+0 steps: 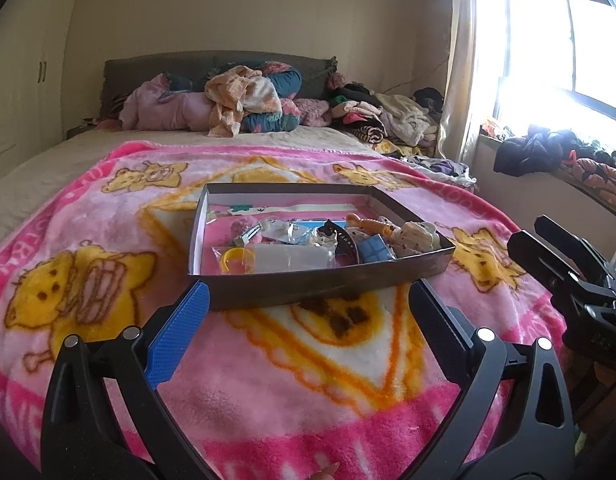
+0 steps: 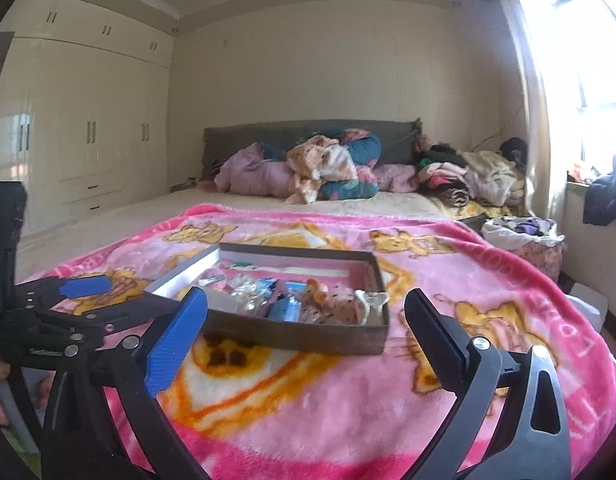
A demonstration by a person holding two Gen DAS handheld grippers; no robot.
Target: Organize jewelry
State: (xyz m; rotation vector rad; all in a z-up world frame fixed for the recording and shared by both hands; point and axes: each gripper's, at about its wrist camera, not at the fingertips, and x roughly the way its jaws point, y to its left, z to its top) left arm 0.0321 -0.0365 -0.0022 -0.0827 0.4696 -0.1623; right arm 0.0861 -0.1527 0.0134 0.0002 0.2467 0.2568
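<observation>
Covering bed: pink blanket (image 1: 108, 240) | shallow tray (image 1: 308, 284) of mixed jewelry on blanket, 12 o'clock of both grippers | left gripper (image 1: 308, 300) fingers wide, holding nothing, above blanket | right gripper (image 2: 306, 312) fingers wide, holding nothing | yellow ring (image 1: 234, 258) at tray's 7 o'clock corner

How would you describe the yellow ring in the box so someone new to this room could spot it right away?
On the bed, a pink cartoon blanket carries a shallow dark cardboard box full of small accessories. Look in the box's near left corner, beside a clear plastic packet. The yellow ring is the only bright yellow hoop there; its neighbours are clear, blue, black or cream.
</observation>
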